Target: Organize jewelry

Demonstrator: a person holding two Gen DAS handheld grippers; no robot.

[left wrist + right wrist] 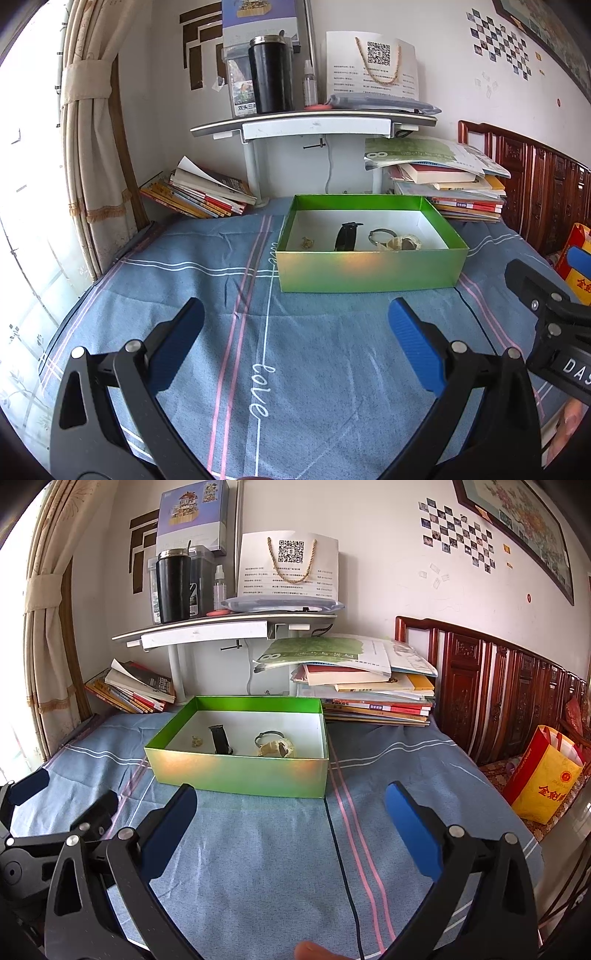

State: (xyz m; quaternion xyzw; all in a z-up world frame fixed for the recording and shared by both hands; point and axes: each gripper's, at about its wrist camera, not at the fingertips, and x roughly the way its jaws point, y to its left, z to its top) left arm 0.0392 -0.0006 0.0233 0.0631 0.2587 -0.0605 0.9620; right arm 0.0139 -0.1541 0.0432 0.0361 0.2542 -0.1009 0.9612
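- left gripper (295,321): jaws spread wide apart, nothing between them; it hovers above the blue bedsheet (314,369), in front of the green box (369,269).
- right gripper (290,805): jaws likewise wide apart and empty, above the same sheet, just in front of the box's near wall; in the left wrist view part of it shows at the right edge.
- green box: open, lidless, white floor inside; it rests flat on the sheet, ahead of both grippers and apart from them.
- box contents, left to right: a small gold-coloured piece (306,242), too small to identify; a black band (346,236), lying lengthwise; a metal ring (380,235) touching a pale bracelet-like item (402,243) at its right.
- all four items lie in the front half of the box; the gold piece and the band are apart from each other.
- behind the box: a white shelf unit (314,127) carrying a black tumbler (271,74), with a stack of books (450,184) at the right and leaning books (195,192) at the left.
- a fingertip (314,950) shows at the bottom edge of the right wrist view.
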